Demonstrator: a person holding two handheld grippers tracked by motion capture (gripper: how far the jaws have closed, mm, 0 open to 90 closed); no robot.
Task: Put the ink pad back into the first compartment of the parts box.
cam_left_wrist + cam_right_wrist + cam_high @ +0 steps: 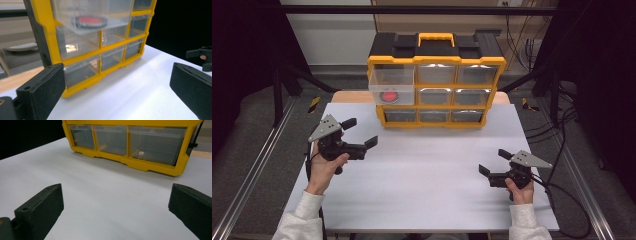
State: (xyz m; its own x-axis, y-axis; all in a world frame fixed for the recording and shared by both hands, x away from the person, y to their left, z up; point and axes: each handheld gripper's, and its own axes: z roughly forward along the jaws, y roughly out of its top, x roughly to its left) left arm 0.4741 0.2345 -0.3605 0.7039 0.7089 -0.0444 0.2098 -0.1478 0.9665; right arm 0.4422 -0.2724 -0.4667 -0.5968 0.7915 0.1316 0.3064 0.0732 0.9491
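Resting on the white worktop (422,175), both the left gripper (361,132) and right gripper (494,162) are holding fingers released; yellow drawer cabinet (436,87) is standing behind, top-left drawer (392,86) protruding.

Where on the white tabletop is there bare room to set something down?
The white tabletop is bare between the left claw and right claw, and forward to the yellow-framed drawer organizer. It is tighter under the pulled-out clear top-left drawer holding a red disc.
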